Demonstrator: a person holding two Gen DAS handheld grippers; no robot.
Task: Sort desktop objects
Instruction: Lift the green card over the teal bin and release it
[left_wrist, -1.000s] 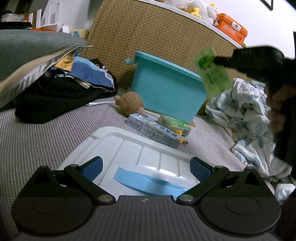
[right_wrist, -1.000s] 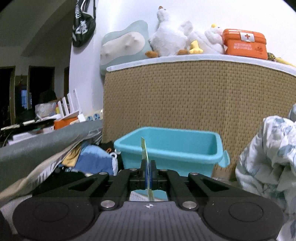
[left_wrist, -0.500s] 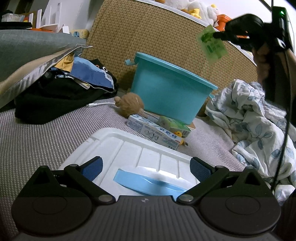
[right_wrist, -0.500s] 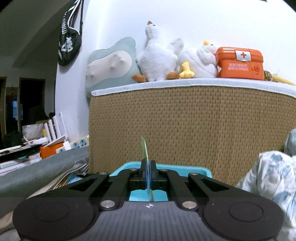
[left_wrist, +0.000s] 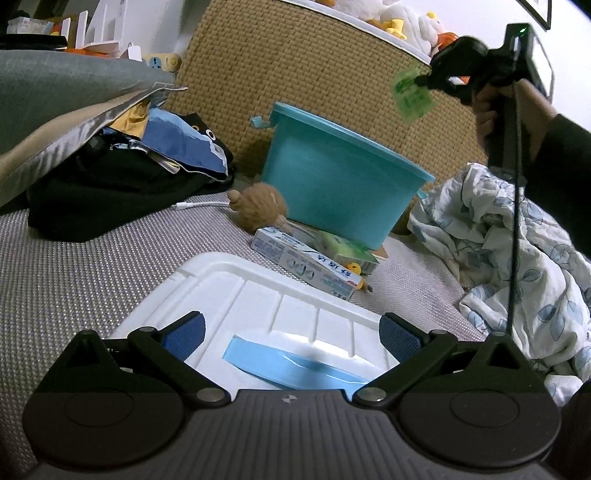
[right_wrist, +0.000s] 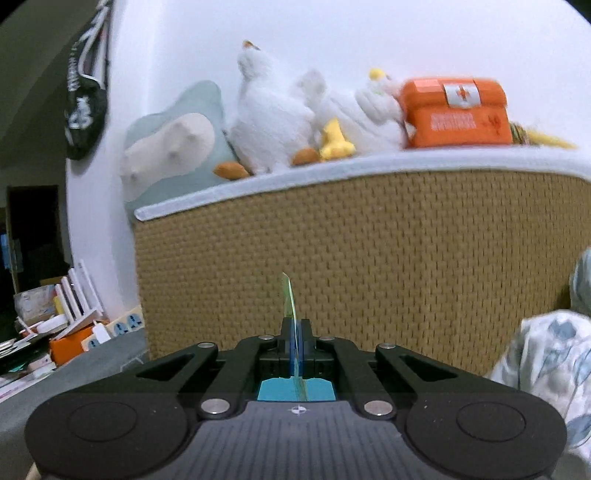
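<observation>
Woven tan headboard (right_wrist: 369, 258) behind, grey textured bed surface (left_wrist: 74, 277) below. Thin green packet (left_wrist: 412, 96) pinched edge-on between the closed jaws of the right gripper (right_wrist: 295, 332), held high above the rim of the teal bin (left_wrist: 340, 181), with a toothpaste box (left_wrist: 306, 264) and brown plush toy (left_wrist: 258, 206) lying just in front of that bin. Left gripper (left_wrist: 291, 328) with jaws wide apart and holding nothing, hovering over a white lid (left_wrist: 258, 295) with a blue handle (left_wrist: 291, 365).

Left wrist view low over white ribbed plastic lid (left_wrist: 258, 295), facing teal plastic tub (left_wrist: 340, 192), right wrist view higher, near-level, shared tan woven wicker headboard (right_wrist: 369, 251), same tub.
</observation>
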